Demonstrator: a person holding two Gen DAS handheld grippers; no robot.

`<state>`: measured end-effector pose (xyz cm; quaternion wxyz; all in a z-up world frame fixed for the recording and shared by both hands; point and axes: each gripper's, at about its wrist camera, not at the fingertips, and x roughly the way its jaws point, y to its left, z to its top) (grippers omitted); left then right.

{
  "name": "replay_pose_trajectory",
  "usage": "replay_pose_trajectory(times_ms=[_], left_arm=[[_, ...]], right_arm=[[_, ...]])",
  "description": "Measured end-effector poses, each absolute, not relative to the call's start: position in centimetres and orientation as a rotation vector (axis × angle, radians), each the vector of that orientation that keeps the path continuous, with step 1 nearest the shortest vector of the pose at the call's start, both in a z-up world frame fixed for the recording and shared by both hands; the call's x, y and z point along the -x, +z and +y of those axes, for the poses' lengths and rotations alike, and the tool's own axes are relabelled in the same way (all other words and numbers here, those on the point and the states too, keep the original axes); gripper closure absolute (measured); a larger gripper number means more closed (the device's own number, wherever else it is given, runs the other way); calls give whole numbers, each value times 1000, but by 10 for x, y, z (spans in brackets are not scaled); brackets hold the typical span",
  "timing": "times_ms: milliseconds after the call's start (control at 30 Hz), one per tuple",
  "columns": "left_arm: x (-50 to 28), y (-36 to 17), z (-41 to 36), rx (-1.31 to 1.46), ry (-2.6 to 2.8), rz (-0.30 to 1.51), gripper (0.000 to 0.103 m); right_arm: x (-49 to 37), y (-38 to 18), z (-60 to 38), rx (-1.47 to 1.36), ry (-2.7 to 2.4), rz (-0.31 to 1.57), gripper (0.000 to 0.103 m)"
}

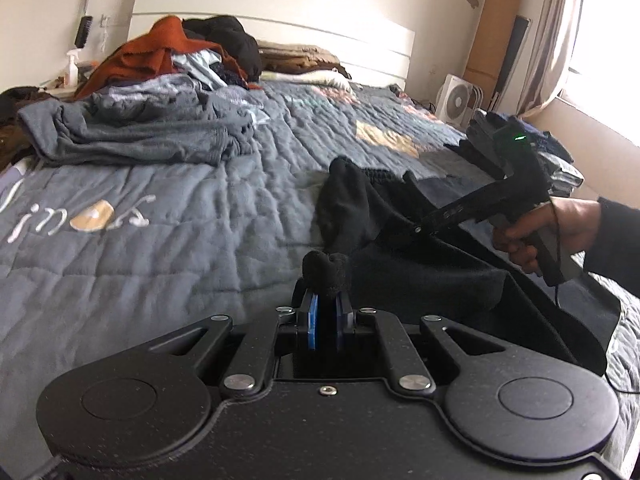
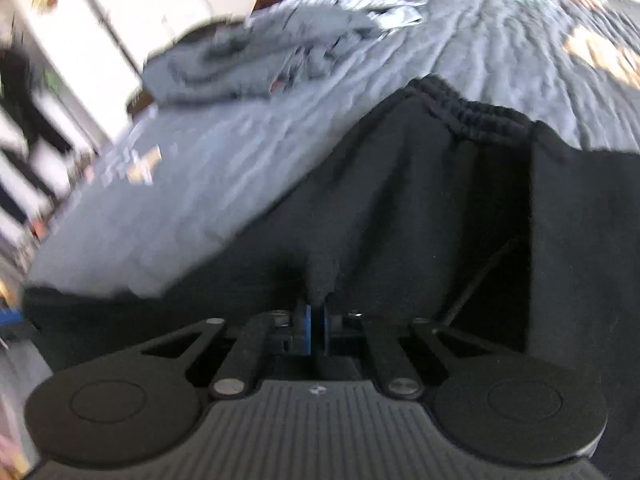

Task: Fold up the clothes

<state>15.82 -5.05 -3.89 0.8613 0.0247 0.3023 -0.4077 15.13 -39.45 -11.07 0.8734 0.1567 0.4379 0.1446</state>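
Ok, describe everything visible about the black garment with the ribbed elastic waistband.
The black garment with the ribbed elastic waistband looks like soft, thick fleece. It lies crumpled on the grey-blue quilted bedspread, partly lifted. The left gripper pinches one bunched fold; the right gripper is shut on another.

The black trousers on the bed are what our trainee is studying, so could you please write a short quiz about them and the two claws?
1. True or false: the left claw is shut on a bunch of the black trousers.
2. What does the right claw pinch?
A. grey sweater
B. black trousers
C. nothing
3. Fill in: the trousers lie on a grey ____.

Key: 1 true; 2 B, as the right wrist view shows black cloth between its blue pads; 3 quilt. The grey sweater lies apart, nearer the headboard.
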Motion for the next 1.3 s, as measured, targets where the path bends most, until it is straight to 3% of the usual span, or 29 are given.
replay_pose_trajectory(times_ms=[200,367,567,733,833,867,1000,1133,1300], left_arm=[[-189,0,-81,-90,-853,530,94],[-255,32,-156,-170,-854,468,94],[-315,32,-265,-283,-852,469,94],[-333,-22,-325,-401,-817,572,94],[-334,-51,-336,-477,-733,630,91],[-332,-53,-333,-487,-711,622,87],[-314,-36,-279,-379,-685,588,48],[-264,-14,-206,-236,-691,616,42],[-171,-29,-114,-67,-622,731,29]], right_arm=[[-131,-38,-442,-496,288,712,98],[-138,0,-498,-503,177,631,98],[-158,-26,-554,-518,34,652,98],[-173,-82,-562,-485,-28,744,97],[-173,-110,-570,-495,-77,782,90],[-171,-115,-573,-510,-84,780,87],[-151,-106,-584,-507,-124,729,65],[-115,-73,-584,-524,-81,642,60],[-34,-53,-528,-435,57,651,52]])
